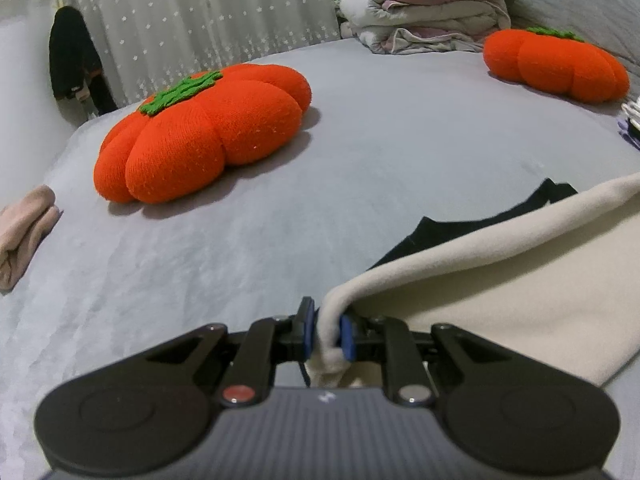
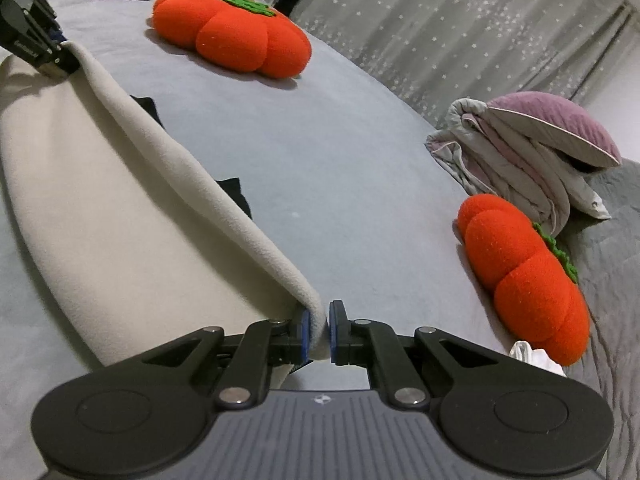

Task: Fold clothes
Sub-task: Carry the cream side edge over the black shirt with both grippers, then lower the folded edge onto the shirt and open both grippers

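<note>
**Already pinched at both ends: a soft cream garment hanging between two claws**

Low in the left wrist view, the left gripper (image 1: 328, 336) has its blue pads squeezed together on a bunched corner of the cream fleece garment (image 1: 500, 272). The right gripper (image 2: 318, 330), at the bottom centre of its own view, grips the opposite end of the same edge, with the cloth thin between its nearly closed pads.

From those two holds the fabric stretches as a raised, slightly sagging edge, and the rest drapes down onto the grey bedsheet (image 1: 360, 152). In the right wrist view the left claw shows at the upper left, with the cream cloth running from it toward the lower centre. A black garment (image 1: 480, 220) peeks out from under the cream one.

Judging by the drape and the rolled edge, the fleece is light, limp and a little stretchy. It should not slip much from rubber pads, but it will sag in the middle unless both ends are kept taut. Corners and hem edges are the sensible places to hold.

Farther out lie a large orange pumpkin-shaped cushion (image 1: 204, 132), a second orange pumpkin cushion (image 1: 556, 66), a folded pink cloth (image 1: 26, 232) and a stack of folded bedding (image 1: 428, 12).
</note>
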